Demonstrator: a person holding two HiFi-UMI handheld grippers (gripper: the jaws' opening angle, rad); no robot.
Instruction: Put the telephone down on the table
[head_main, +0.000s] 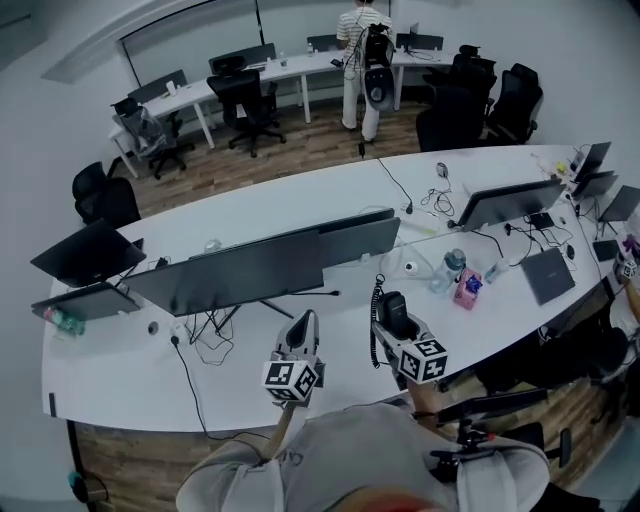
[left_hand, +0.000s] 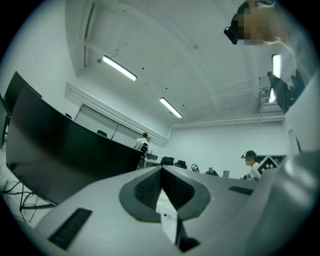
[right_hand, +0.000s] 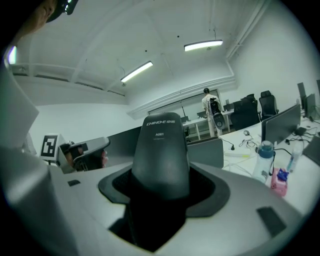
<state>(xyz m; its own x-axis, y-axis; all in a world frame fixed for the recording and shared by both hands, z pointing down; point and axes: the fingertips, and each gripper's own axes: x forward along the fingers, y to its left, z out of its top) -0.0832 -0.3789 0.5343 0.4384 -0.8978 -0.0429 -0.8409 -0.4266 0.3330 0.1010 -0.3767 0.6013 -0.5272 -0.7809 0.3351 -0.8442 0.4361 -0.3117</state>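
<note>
Right gripper view, right claw (right_hand: 161, 187) gripping smooth, rounded black telephone (right_hand: 161, 150)

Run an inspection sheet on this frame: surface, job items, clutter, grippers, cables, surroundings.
Surface: white curved table, bare in front of the person.
Job's things: black telephone, upright in the right gripper; whether it touches the table cannot be told.
Clutter: monitors, water bottle, pink item, laptop.
Grippers: left gripper jaws together, nothing between them; right gripper closed on the telephone.
Cables: coiled cord hangs beside the telephone; black cable loops lie under the monitors.
Surroundings: office chairs, person standing at the far desks.
</note>
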